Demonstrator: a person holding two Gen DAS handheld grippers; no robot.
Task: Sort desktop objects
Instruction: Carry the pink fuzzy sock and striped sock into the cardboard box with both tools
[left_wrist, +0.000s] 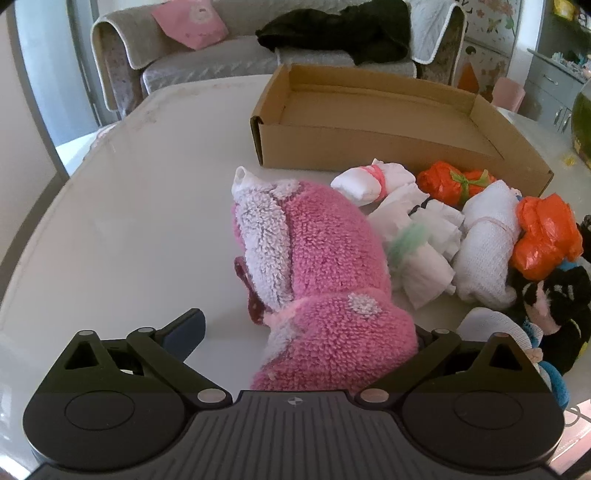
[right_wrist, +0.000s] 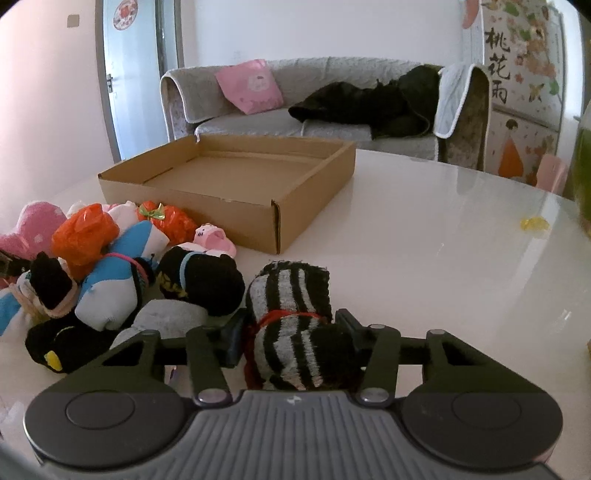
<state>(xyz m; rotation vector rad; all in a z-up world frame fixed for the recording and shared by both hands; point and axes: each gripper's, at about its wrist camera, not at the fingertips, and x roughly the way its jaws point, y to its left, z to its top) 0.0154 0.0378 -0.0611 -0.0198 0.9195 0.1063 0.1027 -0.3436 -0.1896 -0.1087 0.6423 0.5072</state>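
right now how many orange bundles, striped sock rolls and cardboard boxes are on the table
orange bundle: 2 (the second has a green bow)
striped sock roll: 1
cardboard box: 1
total: 4

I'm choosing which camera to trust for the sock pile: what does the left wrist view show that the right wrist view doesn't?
Only the left wrist view shows the left gripper open around the pink fluffy item, and the white rolled bundles. Only the right wrist view shows the right gripper shut on the striped sock roll, and a small yellow object. Both show the empty cardboard box, orange bundles and the sofa.
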